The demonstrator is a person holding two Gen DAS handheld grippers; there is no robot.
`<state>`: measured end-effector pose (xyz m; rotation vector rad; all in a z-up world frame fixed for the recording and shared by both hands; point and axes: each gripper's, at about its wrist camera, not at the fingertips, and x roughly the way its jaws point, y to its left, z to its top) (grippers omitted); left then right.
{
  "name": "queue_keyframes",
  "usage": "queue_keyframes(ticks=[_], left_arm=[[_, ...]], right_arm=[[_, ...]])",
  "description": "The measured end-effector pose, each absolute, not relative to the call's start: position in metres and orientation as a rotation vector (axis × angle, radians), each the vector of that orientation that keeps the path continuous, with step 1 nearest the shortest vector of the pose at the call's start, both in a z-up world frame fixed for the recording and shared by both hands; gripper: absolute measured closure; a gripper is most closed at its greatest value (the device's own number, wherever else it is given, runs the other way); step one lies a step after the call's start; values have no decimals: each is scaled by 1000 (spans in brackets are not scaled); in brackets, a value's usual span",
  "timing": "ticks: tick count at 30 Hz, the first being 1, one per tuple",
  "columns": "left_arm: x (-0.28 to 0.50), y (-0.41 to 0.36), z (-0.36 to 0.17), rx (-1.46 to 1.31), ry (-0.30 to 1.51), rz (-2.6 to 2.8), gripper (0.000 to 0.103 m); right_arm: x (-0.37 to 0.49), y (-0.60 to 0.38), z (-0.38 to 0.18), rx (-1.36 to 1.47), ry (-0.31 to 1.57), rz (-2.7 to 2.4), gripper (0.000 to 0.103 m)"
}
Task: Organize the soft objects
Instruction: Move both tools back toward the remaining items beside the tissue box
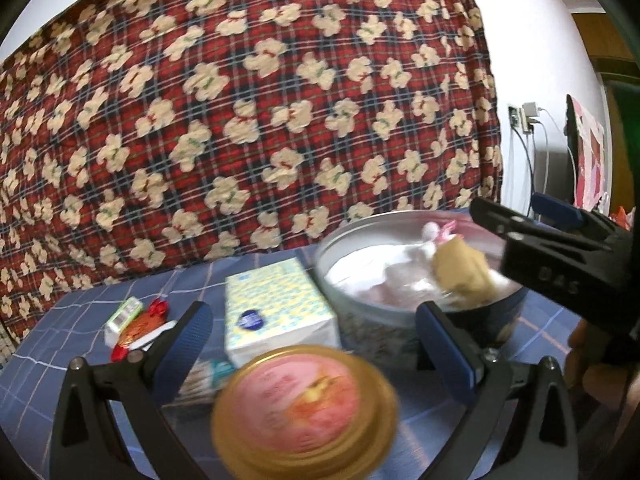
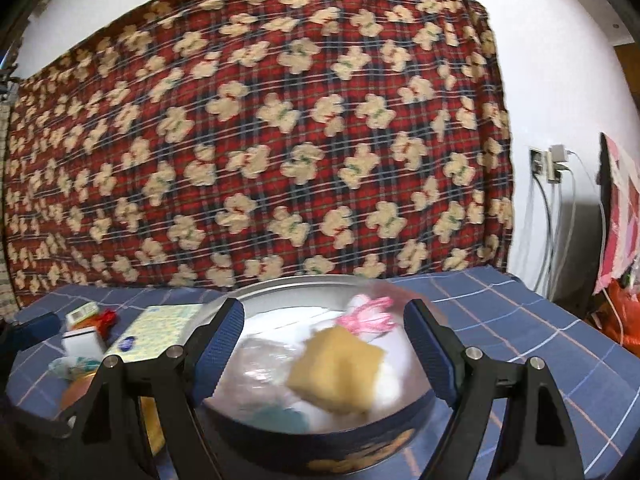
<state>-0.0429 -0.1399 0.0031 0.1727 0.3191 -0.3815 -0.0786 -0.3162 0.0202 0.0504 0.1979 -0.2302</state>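
a yellow sponge (image 2: 340,368) is lying in a round tin (image 2: 320,436) on a blue checked cloth (image 2: 500,312). the right gripper (image 2: 324,340) is hovering spread wide above it, gripping nothing. the left gripper (image 1: 312,340) is also gaping, empty, over a pink lid (image 1: 306,412).

Take round tin (image 2: 320,436) as landmark. Above its open mouth: clear air, you can drop in. Left of tin: tissue box (image 1: 276,312) touching wall, gold-rimmed lid (image 1: 306,412) near, small packets (image 1: 134,322) farther left, crowded. Right of tin: bare blue tablecloth (image 2: 520,320), free. Behind tin: hanging plaid blanket (image 2: 260,140) blocks you.
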Motion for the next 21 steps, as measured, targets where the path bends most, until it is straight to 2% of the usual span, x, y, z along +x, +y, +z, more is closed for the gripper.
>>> queue_keyframes(ticks=[21], left_arm=[[17,6,-8,103,402,-115,0]], right_arm=[[-47,-169,13,-83,293,133,19]])
